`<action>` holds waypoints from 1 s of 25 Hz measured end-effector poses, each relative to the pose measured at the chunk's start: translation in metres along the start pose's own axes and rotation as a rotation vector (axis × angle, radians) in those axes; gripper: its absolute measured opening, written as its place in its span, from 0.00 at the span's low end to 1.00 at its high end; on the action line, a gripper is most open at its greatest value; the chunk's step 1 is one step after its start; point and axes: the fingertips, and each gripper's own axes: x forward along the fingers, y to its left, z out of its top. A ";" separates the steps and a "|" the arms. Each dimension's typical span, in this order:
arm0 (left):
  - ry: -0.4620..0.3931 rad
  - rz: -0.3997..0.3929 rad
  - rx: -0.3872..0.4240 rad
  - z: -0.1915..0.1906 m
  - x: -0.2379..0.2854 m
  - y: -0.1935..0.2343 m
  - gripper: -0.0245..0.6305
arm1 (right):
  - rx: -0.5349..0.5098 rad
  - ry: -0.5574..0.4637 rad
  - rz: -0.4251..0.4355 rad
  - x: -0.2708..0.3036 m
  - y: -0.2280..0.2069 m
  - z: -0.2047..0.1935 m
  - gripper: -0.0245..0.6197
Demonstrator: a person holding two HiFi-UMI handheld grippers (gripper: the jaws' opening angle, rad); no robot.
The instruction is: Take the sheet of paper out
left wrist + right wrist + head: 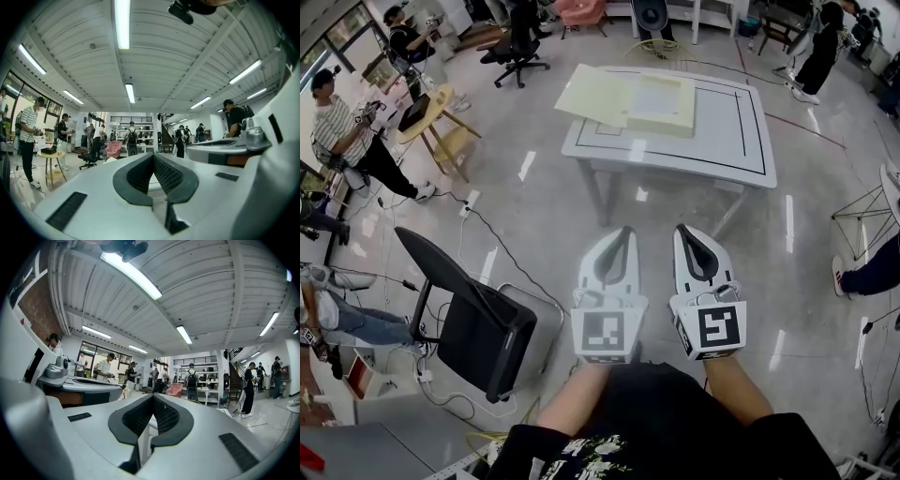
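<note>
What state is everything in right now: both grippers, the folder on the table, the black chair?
Left gripper: jaws shut, nothing between them, short of the table.
Right gripper: jaws shut, nothing between them, short of the table.
Yellow folder: flat on the white table, overhanging its left edge, untouched.
Black chair: upright, nobody on it.

I see my left gripper (625,232) and right gripper (682,231) as white tapered shells with dark ribbed pads (169,176), each carrying a black-and-white marker cube (605,335), plus my black shirt (656,412) printed white.
</note>
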 end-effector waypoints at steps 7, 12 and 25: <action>0.000 -0.001 0.005 -0.003 0.022 0.038 0.04 | -0.001 -0.005 0.009 0.045 0.013 -0.002 0.04; 0.000 0.001 -0.012 -0.013 0.036 0.063 0.04 | 0.023 0.005 0.007 0.069 0.021 -0.011 0.04; 0.020 -0.045 -0.049 -0.028 0.058 0.078 0.04 | 0.034 0.047 -0.022 0.096 0.020 -0.023 0.04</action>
